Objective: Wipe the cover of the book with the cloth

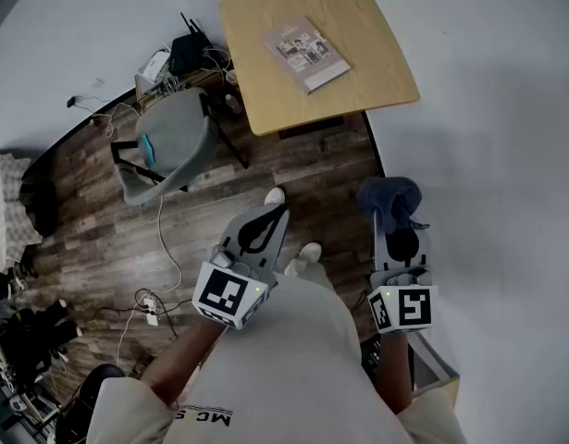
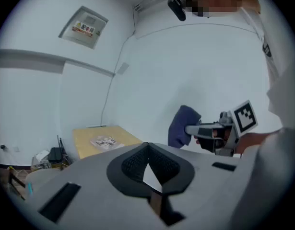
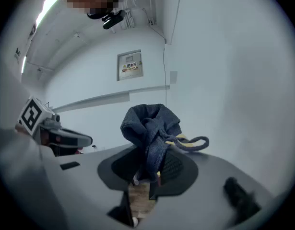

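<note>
While right gripper [image 3: 148, 172] clamps cloth [image 3: 152, 123], book [image 1: 305, 54] lies well ahead on table [image 1: 381, 49].

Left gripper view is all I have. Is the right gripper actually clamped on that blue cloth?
Observer: Yes. The right gripper view shows the right gripper with jaws shut on the dark blue knitted cloth, bunched above them.
Operator: Anything between us and the table?
Observer: From the head view, a grey chair stands on the wood-plank floor beside the near left corner of the light wooden table.
Operator: Book?
Observer: From above, the thin grey book lies closed, skewed to the table's edges, nothing on it.
</note>
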